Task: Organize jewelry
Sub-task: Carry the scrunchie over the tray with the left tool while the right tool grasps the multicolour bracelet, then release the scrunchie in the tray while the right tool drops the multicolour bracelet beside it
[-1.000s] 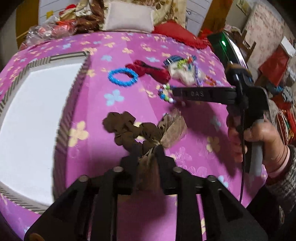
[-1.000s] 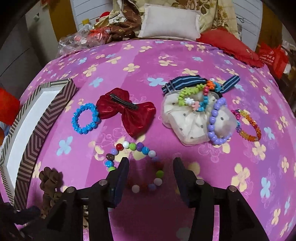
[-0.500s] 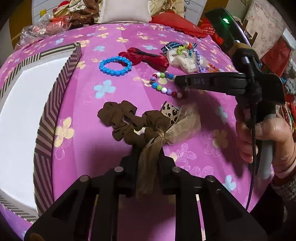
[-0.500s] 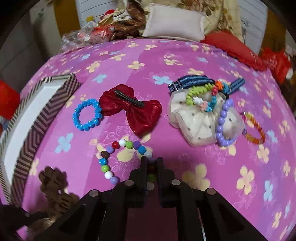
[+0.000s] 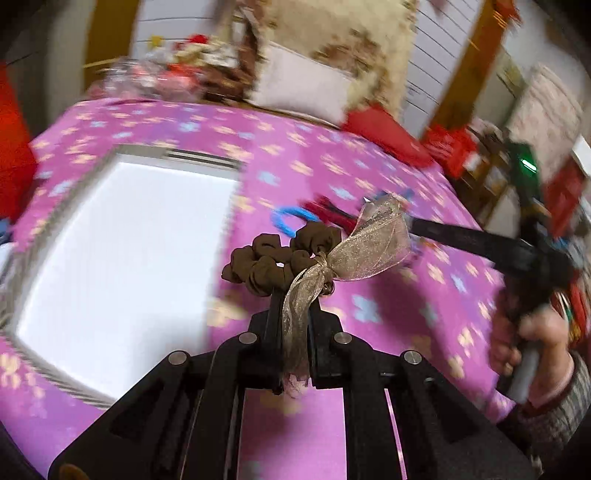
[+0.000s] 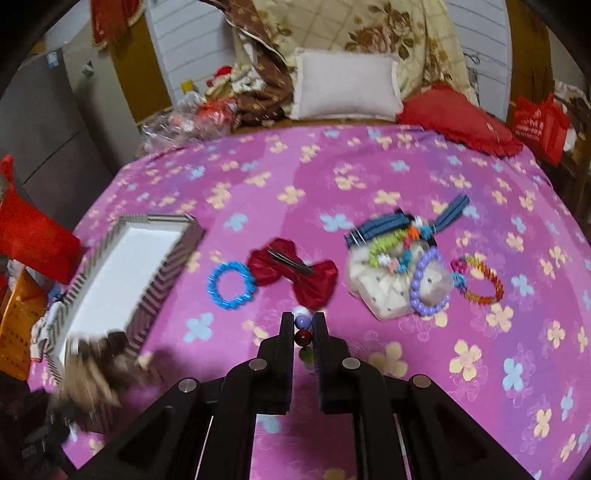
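Above purple floral cloth (image 6: 369, 155), no legible writing

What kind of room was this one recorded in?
Most likely a bedroom at home: the work surface looks like a bed under a pink flowered sheet, with a white pillow and a floral quilt piled at its far end.
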The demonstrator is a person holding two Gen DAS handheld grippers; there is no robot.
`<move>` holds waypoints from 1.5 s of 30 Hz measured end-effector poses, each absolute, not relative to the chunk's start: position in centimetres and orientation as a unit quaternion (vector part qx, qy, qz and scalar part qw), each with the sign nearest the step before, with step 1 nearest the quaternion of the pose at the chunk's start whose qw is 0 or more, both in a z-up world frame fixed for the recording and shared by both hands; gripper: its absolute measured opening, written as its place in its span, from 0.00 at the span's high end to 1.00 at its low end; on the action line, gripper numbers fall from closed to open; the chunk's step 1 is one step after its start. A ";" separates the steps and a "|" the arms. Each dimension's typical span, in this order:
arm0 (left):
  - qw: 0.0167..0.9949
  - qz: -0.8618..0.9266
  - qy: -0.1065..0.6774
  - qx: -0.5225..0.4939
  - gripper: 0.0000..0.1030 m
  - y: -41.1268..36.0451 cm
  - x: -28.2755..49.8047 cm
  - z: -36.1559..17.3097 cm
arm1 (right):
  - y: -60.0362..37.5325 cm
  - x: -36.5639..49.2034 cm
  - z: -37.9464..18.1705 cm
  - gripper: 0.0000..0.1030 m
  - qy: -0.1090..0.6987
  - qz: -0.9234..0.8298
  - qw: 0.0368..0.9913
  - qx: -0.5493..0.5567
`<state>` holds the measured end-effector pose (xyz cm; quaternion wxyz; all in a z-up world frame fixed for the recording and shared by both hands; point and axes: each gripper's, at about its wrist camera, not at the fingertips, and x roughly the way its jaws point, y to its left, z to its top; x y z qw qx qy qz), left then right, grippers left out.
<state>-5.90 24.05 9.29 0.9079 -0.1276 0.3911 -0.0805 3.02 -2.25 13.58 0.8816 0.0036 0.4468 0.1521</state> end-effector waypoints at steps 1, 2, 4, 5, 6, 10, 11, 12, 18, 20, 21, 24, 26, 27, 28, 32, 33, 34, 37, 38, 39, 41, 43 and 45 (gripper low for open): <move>0.909 -0.068 0.390 -0.131 0.91 24.9 -6.0 9.4 | -1.6 2.7 14.3 0.92 0.442 0.158 0.883 0.001; 0.910 -0.047 0.391 -0.134 0.91 26.0 -6.0 9.4 | -0.9 2.4 14.9 0.92 0.437 0.164 0.884 -0.001; 0.910 0.004 0.393 -0.137 0.91 28.5 -6.1 9.2 | 0.4 1.6 15.9 0.92 0.429 0.176 0.886 -0.008; 0.909 0.021 0.393 -0.138 0.91 29.3 -6.1 9.1 | 1.2 1.3 16.3 0.92 0.425 0.184 0.886 -0.010; 0.907 0.052 0.394 -0.137 0.91 30.6 -6.2 9.0 | 2.2 0.9 16.8 0.92 0.421 0.193 0.886 -0.013; 0.897 0.128 0.399 -0.142 0.91 34.2 -6.6 7.9 | 6.8 -0.5 18.1 0.92 0.416 0.234 0.878 -0.025; 0.892 0.147 0.403 -0.142 0.91 34.9 -6.7 7.5 | 7.8 -0.7 18.2 0.92 0.417 0.243 0.876 -0.028; 0.887 0.164 0.407 -0.146 0.91 35.8 -6.7 7.1 | 9.2 -1.0 18.3 0.92 0.418 0.252 0.872 -0.033; 0.858 0.235 0.430 -0.156 0.91 38.8 -6.9 5.3 | 16.7 -2.0 16.9 0.92 0.430 0.294 0.851 -0.063; 0.853 0.246 0.433 -0.158 0.91 39.5 -6.9 5.0 | 19.1 -2.2 15.9 0.92 0.438 0.306 0.842 -0.071; 0.851 0.248 0.433 -0.162 0.91 39.8 -7.0 4.8 | 20.0 -2.5 15.5 0.92 0.443 0.310 0.838 -0.072; 0.848 0.251 0.434 -0.171 0.91 40.3 -7.1 4.6 | 22.2 -2.3 14.0 0.92 0.457 0.320 0.827 -0.072; 0.848 0.253 0.433 -0.175 0.91 40.4 -7.2 4.8 | 23.1 -2.0 12.9 0.92 0.465 0.316 0.823 -0.080; 0.847 0.253 0.432 -0.178 0.91 40.5 -7.2 4.8 | 23.4 -1.9 12.2 0.92 0.469 0.312 0.822 -0.086; 0.847 0.253 0.432 -0.181 0.91 40.5 -7.1 4.9 | 23.6 -1.6 11.5 0.92 0.474 0.306 0.821 -0.090; 0.839 0.254 0.439 -0.196 0.91 40.9 -6.9 4.6 | 23.0 -0.1 9.1 0.92 0.493 0.278 0.818 -0.096; 0.836 0.255 0.442 -0.202 0.91 41.1 -6.9 4.5 | 22.8 0.2 8.8 0.92 0.497 0.275 0.817 -0.095; 0.833 0.254 0.445 -0.208 0.91 41.2 -6.8 4.4 | 22.6 0.6 8.4 0.92 0.503 0.270 0.816 -0.094; 0.830 0.249 0.450 -0.213 0.87 41.2 -6.5 4.2 | 22.0 1.3 7.6 0.92 0.514 0.259 0.812 -0.095; 0.830 0.249 0.452 -0.212 0.86 41.1 -6.5 4.1 | 21.9 1.4 7.4 0.92 0.516 0.258 0.811 -0.095; 0.829 0.248 0.454 -0.212 0.83 41.0 -6.4 4.1 | 21.9 1.5 7.3 0.92 0.517 0.258 0.811 -0.094; 0.827 0.245 0.457 -0.219 0.74 41.0 -6.3 4.0 | 21.6 1.7 7.1 0.92 0.522 0.261 0.808 -0.081; 0.825 0.241 0.456 -0.230 0.66 41.1 -6.3 3.9 | 21.3 1.8 7.0 0.69 0.527 0.265 0.805 -0.068; 0.825 0.241 0.456 -0.233 0.64 41.1 -6.3 3.9 | 20.9 1.6 7.3 0.55 0.521 0.268 0.809 -0.053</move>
